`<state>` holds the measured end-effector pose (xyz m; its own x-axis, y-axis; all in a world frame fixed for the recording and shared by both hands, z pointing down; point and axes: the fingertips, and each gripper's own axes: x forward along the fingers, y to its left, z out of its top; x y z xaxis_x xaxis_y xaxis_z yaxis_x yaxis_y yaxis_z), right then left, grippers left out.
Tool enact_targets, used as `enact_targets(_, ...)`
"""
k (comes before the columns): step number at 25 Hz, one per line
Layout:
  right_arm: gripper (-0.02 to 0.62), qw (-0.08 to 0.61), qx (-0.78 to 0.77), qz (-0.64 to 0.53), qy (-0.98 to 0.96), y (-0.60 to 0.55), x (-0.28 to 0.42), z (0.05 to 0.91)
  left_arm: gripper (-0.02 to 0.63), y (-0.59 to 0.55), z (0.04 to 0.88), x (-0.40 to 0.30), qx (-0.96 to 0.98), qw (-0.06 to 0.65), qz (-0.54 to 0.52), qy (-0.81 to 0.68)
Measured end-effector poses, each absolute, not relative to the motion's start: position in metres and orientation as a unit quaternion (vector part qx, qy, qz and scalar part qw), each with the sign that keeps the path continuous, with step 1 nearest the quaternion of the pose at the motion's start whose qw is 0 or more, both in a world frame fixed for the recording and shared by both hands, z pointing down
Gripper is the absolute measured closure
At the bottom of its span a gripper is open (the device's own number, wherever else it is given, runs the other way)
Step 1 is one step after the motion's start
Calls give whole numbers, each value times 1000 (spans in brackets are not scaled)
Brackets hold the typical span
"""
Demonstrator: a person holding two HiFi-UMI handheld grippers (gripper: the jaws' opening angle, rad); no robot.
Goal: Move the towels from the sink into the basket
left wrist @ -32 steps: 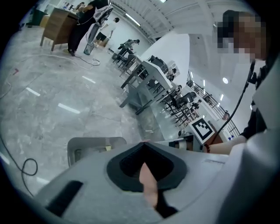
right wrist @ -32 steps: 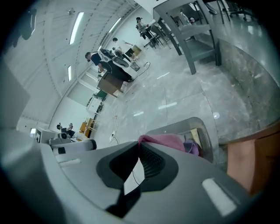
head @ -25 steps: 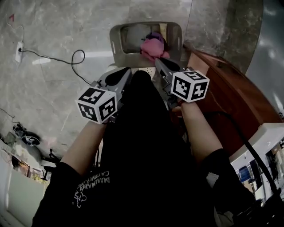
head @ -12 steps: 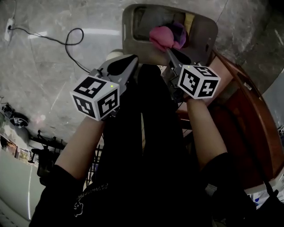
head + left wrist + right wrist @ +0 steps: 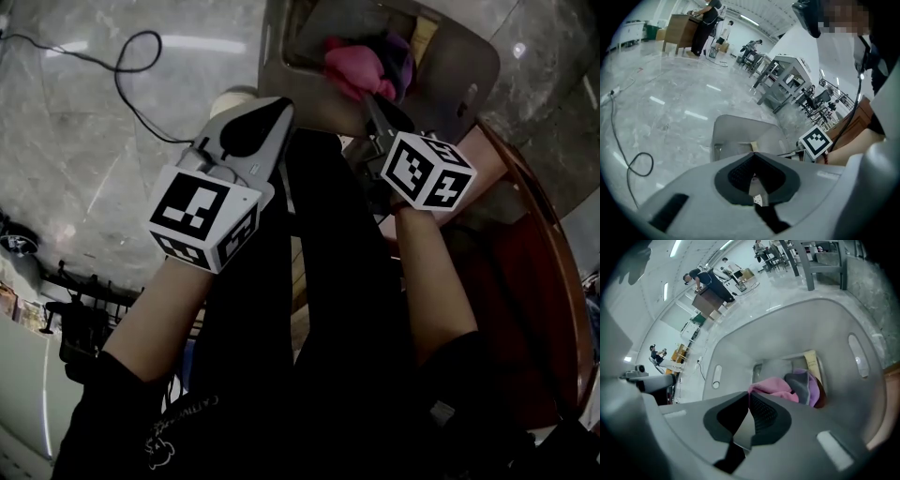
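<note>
So, question from me: the right gripper (image 5: 749, 399) is pinched closed with nothing in it, and so is the left gripper (image 5: 754, 157). The towels sit in the grey tub (image 5: 843, 319), just past the right one's tips. Honestly can't tell if that tub is the sink or the basket. How would you go in?

Reply: If they're meant to come out of there, I'd spread the right jaws before they reach the cloth. Do it once you're on it and you just poke it flat. The pink towel (image 5: 771, 386) is the nearest thing ahead of those tips, so pick a raised fold on it and pinch deep. Then lift straight up so it doesn't drag its neighbour along. The left gripper has only the tub's bare wall ahead of it and no cloth, so I'd keep it clear.

Counts:
- Two grippers.
- Two marker cubes (image 5: 208, 217), one on each gripper.
- One tub, with two oval slots (image 5: 716, 376) in its rim.
- One tan strip (image 5: 812, 361) on its far wall.
- One pink towel and one purple towel (image 5: 812, 384).
- One dark grey patch (image 5: 797, 383) between them, either a third towel or just a fold.

So that's two towels for sure, maybe three.
</note>
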<state>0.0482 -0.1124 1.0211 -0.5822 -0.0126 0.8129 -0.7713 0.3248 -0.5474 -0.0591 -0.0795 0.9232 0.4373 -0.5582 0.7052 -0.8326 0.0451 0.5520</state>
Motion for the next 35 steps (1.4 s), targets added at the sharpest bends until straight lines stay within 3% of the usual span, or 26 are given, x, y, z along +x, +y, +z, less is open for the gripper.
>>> enact_targets(2,564,366,270,514,-727,-112,45,1024,603,-74,928,-68,664,520,126,-521)
enact_targets(4,506,368,269,517,-725,-110,42,1025,601,-69,932,-77,654,526,125,-529)
enact_targets(10,495,382,299,503,-715,-118,44,1005,603,-70,916,-98,630,541,91,-549)
enact_targets(15,509,331,354,494,-722,-137,43,937,603,-98,845,-115,660,501,72,-556)
enact_targets(22,544,226,419,456,-752,-177,25,778,603,-152,692,-154,713,398,67,-573)
enact_targets(24,592,178,435,440,-765,-183,20,722,603,-160,642,-160,733,368,58,-569)
enact_targets(27,592,119,437,425,-783,-184,9,632,603,-159,567,-158,762,346,30,-547)
enact_targets(35,591,94,454,289,-838,-186,-7,410,603,-164,366,-130,835,301,-67,-457)
